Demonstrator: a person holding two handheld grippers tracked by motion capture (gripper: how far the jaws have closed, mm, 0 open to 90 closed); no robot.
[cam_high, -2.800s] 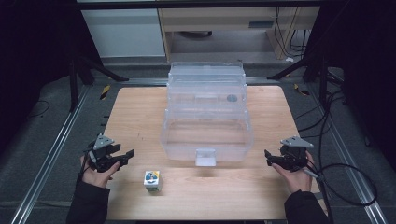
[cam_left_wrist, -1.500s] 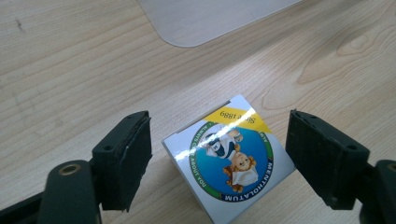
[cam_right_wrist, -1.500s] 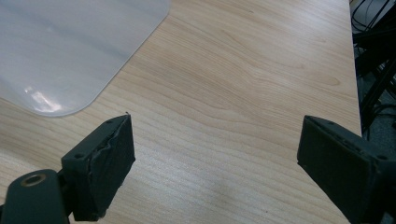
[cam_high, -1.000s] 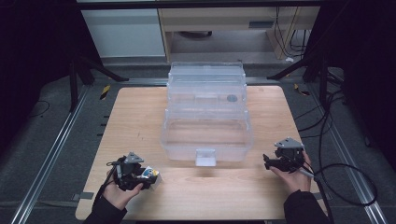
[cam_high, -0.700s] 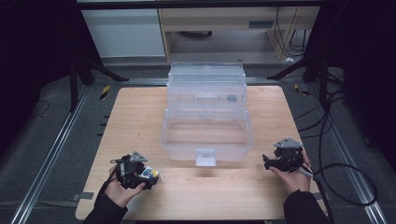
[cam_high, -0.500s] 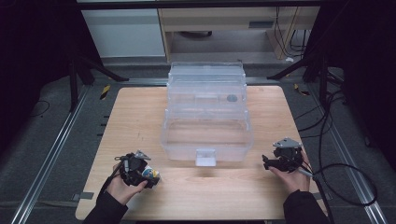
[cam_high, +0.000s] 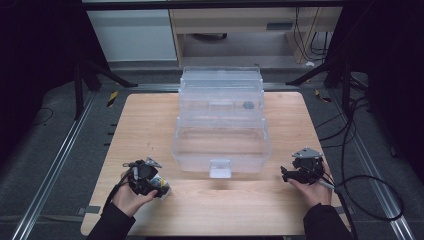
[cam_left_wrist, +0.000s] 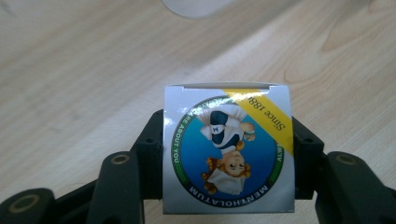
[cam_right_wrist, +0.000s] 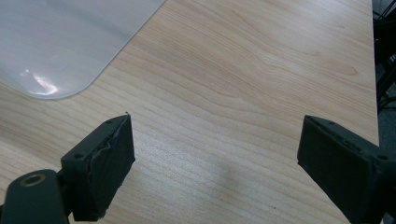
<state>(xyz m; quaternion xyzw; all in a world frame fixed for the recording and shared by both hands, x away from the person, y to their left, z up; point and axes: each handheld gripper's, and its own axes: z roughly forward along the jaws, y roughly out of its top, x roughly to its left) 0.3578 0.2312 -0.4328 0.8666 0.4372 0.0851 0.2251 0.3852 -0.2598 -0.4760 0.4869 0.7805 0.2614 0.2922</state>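
A small white carton (cam_left_wrist: 228, 148) with a round blue picture label and a yellow corner stripe lies on the wooden table (cam_high: 140, 125) near its front left. My left gripper (cam_left_wrist: 228, 161) has a jaw pressed on each side of the carton and is shut on it. From above, the carton (cam_high: 162, 187) pokes out to the right of the left gripper (cam_high: 146, 178). My right gripper (cam_high: 289, 175) rests at the front right of the table, and its jaws (cam_right_wrist: 215, 140) stand wide open over bare wood.
A clear plastic tiered storage box (cam_high: 220, 130) stands open in the middle of the table, its front latch (cam_high: 220, 168) facing me. Its rounded corner (cam_right_wrist: 60, 42) lies left of the right gripper. Metal rails and cables run along both table sides.
My left gripper has travelled right from the table's left edge to the carton and its jaws have come in around it. The right gripper has shifted only slightly.
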